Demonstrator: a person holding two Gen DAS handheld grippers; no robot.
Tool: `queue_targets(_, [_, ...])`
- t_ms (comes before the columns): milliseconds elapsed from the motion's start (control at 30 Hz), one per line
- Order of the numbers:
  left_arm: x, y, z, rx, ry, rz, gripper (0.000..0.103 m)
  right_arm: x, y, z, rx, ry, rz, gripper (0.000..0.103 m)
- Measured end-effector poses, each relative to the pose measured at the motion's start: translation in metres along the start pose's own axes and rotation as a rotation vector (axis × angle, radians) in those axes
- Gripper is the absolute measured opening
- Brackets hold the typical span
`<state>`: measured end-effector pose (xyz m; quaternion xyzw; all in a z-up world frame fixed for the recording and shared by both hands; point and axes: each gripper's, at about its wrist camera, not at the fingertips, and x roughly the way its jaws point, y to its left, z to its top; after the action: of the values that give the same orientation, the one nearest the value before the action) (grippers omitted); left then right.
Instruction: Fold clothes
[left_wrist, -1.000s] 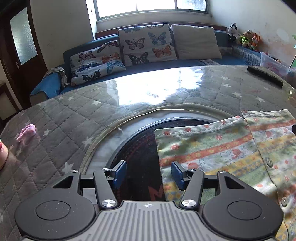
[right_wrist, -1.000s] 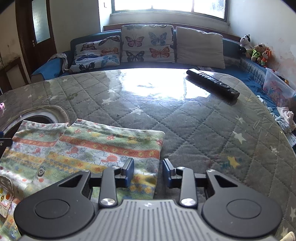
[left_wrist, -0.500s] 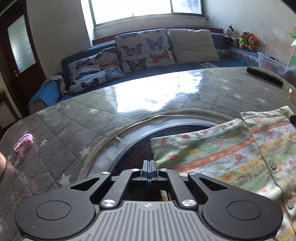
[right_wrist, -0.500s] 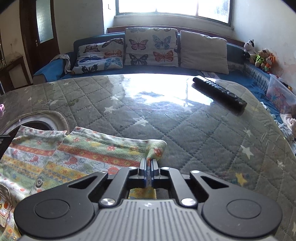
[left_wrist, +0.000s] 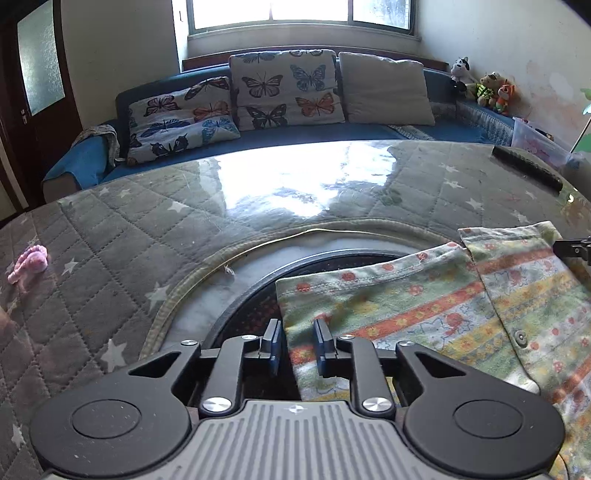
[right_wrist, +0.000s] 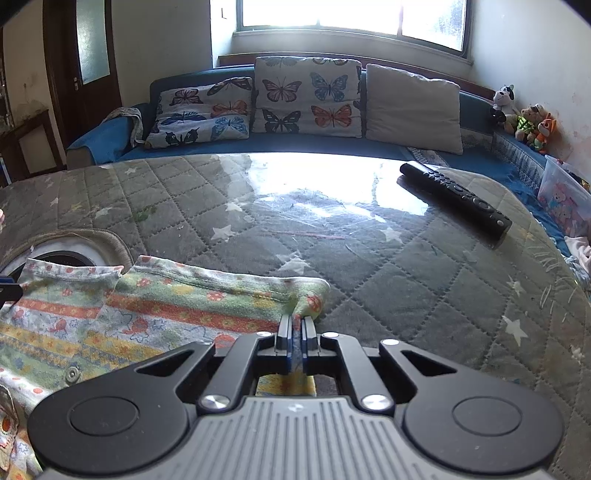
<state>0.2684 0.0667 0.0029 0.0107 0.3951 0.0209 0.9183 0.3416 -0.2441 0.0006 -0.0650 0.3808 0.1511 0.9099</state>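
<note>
A striped, flower-print child's garment (left_wrist: 424, 317) with snap buttons lies flat on the quilted table cover. My left gripper (left_wrist: 297, 345) is open, its jaws a small gap apart on either side of the garment's left edge. In the right wrist view the garment (right_wrist: 166, 310) spreads to the left. My right gripper (right_wrist: 295, 345) is shut on the garment's right corner, and the cloth bunches up at the fingertips. The right gripper's tip also shows at the right edge of the left wrist view (left_wrist: 576, 248).
A black remote control (right_wrist: 456, 197) lies at the table's far right. A small pink toy (left_wrist: 29, 263) lies at the left. A round dark opening (left_wrist: 258, 306) in the cover sits under the garment's left side. A sofa with cushions (left_wrist: 284, 88) stands behind the table.
My left gripper was open, shut half a second ago, and now stands a little open at the garment's left edge. My right gripper shut on the right corner and stays shut.
</note>
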Motion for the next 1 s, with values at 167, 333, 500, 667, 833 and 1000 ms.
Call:
queue_targets(167, [0.002,-0.008,-0.001,0.063,-0.036,0.036,0.002,0.001,0.001,0.001,-0.006,-0.003,-0.003,0.004])
queue_targets(333, [0.011,-0.005,0.008,0.064,-0.046,0.062,0.002,-0.002,0.004,0.003,-0.011,-0.008,0.002,0.012])
queue_targets(500, [0.009,-0.002,0.009,0.063,-0.034,0.054,0.006,-0.018,0.011,0.001,-0.043,-0.017,0.016,0.016])
queue_targets(667, [-0.017,-0.011,-0.009,0.096,-0.035,0.005,0.006,-0.038,0.023,-0.005,-0.085,-0.02,0.054,0.025])
queue_targets(833, [-0.05,-0.031,-0.042,0.16,-0.028,-0.075,0.006,-0.07,0.059,-0.03,-0.18,-0.008,0.159,0.033])
queue_targets(1000, [-0.08,-0.046,-0.077,0.215,-0.026,-0.123,0.008,-0.099,0.113,-0.061,-0.297,0.002,0.293,0.036])
